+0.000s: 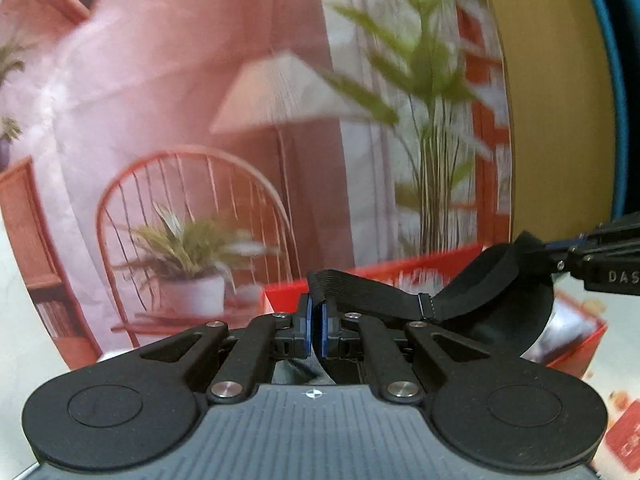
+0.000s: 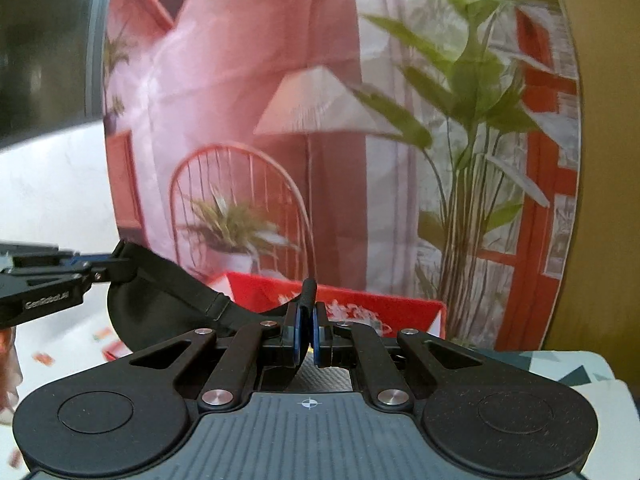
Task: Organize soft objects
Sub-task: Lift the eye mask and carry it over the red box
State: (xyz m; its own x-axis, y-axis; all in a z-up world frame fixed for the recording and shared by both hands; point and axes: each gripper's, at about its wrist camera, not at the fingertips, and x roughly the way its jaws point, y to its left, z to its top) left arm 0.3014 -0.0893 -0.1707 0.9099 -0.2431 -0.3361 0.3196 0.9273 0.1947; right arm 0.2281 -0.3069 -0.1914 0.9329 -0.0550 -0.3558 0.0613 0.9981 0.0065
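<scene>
A black sleep mask (image 1: 500, 292) with a ribbed elastic strap (image 1: 372, 292) hangs stretched in the air between my two grippers. In the left wrist view my left gripper (image 1: 318, 312) is shut on the strap's end, and my right gripper (image 1: 536, 246) comes in from the right edge, pinching the padded part. In the right wrist view my right gripper (image 2: 306, 316) is shut on a black fold of the mask (image 2: 160, 300), while the left gripper (image 2: 108, 266) grips its far end at the left.
An open red box (image 1: 400, 276) (image 2: 400, 308) stands just beyond and below the mask. Behind it rises a printed backdrop (image 1: 200, 120) showing a chair, a lamp and plants. A white tabletop (image 2: 52, 188) with small printed cards lies beneath.
</scene>
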